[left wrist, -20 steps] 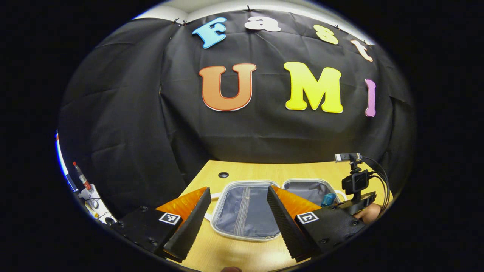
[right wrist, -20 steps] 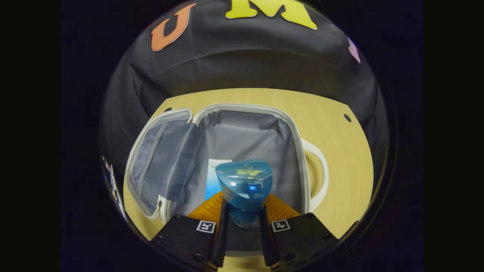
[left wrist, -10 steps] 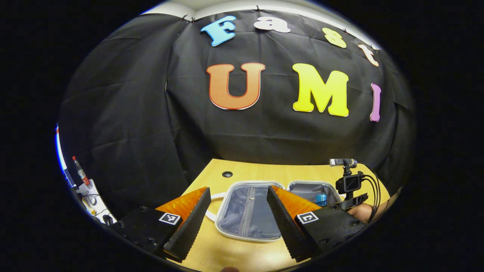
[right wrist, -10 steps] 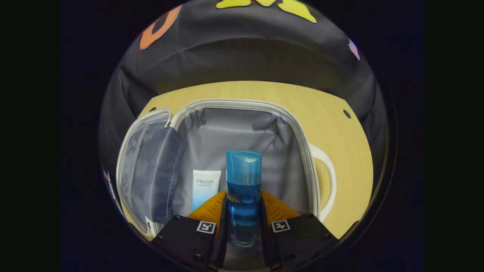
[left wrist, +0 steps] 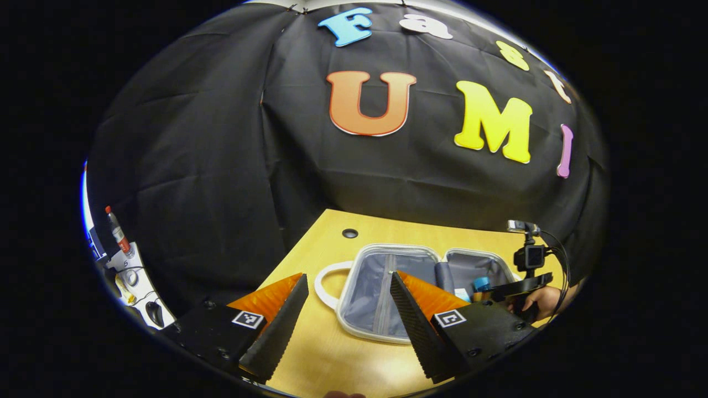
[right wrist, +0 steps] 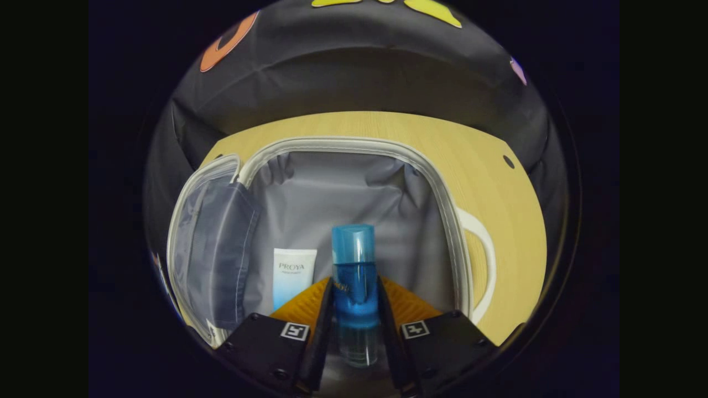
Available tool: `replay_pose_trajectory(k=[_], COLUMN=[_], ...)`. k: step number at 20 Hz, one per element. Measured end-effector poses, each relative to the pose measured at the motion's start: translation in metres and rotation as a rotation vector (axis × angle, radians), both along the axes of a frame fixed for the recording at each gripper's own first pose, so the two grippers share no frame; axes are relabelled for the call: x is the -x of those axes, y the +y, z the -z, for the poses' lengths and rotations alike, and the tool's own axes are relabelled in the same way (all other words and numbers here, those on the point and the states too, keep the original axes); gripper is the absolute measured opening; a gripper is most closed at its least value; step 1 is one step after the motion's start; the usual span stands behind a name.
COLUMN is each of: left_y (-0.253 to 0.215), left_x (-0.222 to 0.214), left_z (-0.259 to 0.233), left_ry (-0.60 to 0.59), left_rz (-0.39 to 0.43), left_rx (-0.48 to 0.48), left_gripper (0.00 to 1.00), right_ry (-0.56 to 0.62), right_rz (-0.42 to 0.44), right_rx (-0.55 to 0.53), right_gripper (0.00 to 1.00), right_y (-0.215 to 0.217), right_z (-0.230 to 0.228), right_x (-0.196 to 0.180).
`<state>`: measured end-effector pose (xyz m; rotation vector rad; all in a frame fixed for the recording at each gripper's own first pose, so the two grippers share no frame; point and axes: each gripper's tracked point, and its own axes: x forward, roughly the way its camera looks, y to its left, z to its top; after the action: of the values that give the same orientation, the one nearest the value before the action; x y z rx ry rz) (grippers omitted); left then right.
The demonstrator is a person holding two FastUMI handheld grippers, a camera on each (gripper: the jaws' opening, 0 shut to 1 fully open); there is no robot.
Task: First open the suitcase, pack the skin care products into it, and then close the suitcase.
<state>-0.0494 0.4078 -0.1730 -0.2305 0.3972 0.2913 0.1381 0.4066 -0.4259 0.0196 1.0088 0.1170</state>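
Right hand-held gripper (right wrist: 354, 326) clamps a blue bottle (right wrist: 354, 276) inside the open suitcase (right wrist: 354, 146); left hand-held gripper (left wrist: 345, 318) gapes empty.

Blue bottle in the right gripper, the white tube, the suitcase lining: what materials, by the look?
Blue bottle: clear tinted plastic or glass, glossy; you can see through its lower part.
White tube: matte, opaque, probably soft plastic, with a flat crimped look.
Suitcase lining: thin grey woven fabric, going by its wrinkles and folds.
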Motion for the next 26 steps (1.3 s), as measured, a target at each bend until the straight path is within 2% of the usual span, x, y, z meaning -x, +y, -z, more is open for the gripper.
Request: replay_pose_trajectory(k=[1,3,6,8,9,11,12,13,14,15,16,17,18,19,20,21,24,25,26], left_y=[0.005,0.015,0.035,0.045,0.052,0.059,0.057,0.056,0.053,0.053,0.051,0.050,0.048,0.049,0.051,0.054,0.051,0.048,0.050], left_x=[-0.005,-0.016,-0.036,-0.050,-0.056,-0.073,-0.079,-0.086,-0.092,-0.098,-0.104,-0.108,-0.113,-0.114,-0.113,-0.117,-0.125,-0.127,-0.126], left_z=[0.007,0.020,0.051,0.073,0.086,0.112,0.123,0.131,0.139,0.148,0.156,0.162,0.171,0.176,0.187,0.190,0.190,0.191,0.192], left_ry=[0.007,0.011,0.038,0.063,0.082,0.106,0.114,0.115,0.111,0.106,0.103,0.094,0.087,0.097,0.112,0.084,0.053,0.051,0.061], left_rz=[0.001,0.007,0.005,-0.003,-0.008,-0.007,0.004,0.011,0.015,0.003,0.000,-0.011,-0.022,-0.038,-0.070,-0.085,-0.114,-0.127,-0.146], left_rx=[0.009,0.029,0.117,0.215,0.248,0.352,0.423,0.494,0.561,0.617,0.680,0.740,0.814,0.877,0.909,0.954,1.065,1.082,1.088], left_gripper=[0.96,0.95,0.96,0.96,0.98,0.98,0.98,0.98,0.98,0.98,0.97,0.97,0.96,0.94,0.91,0.73,0.59,0.28,0.17], right_ry=[0.008,0.005,-0.098,-0.180,-0.212,-0.282,-0.322,-0.365,-0.405,-0.441,-0.465,-0.482,-0.498,-0.510,-0.519,-0.524,-0.526,-0.532,-0.539], right_rz=[0.005,0.016,-0.008,-0.076,-0.132,-0.217,-0.244,-0.258,-0.271,-0.269,-0.260,-0.247,-0.224,-0.207,-0.191,-0.174,-0.090,-0.062,-0.030], right_rx=[-0.032,-0.089,-0.103,-0.119,-0.152,-0.169,-0.161,-0.144,-0.137,-0.126,-0.118,-0.123,-0.123,-0.125,-0.124,-0.120,-0.104,-0.102,-0.098], right_gripper=[0.59,0.81,0.82,0.78,0.85,0.78,0.82,0.77,0.77,0.81,0.82,0.82,0.77,0.82,0.82,0.82,0.82,0.82,0.82], right_y=[0.004,0.006,0.000,0.002,0.006,-0.001,-0.010,-0.022,-0.031,-0.043,-0.056,-0.066,-0.079,-0.089,-0.101,-0.116,-0.159,-0.170,-0.183], right_z=[0.000,-0.012,-0.053,-0.094,-0.114,-0.154,-0.172,-0.191,-0.208,-0.222,-0.236,-0.247,-0.258,-0.265,-0.271,-0.274,-0.280,-0.282,-0.285], right_x=[0.002,0.006,0.007,0.013,0.019,0.032,0.037,0.042,0.049,0.055,0.063,0.071,0.078,0.083,0.088,0.092,0.097,0.097,0.098])
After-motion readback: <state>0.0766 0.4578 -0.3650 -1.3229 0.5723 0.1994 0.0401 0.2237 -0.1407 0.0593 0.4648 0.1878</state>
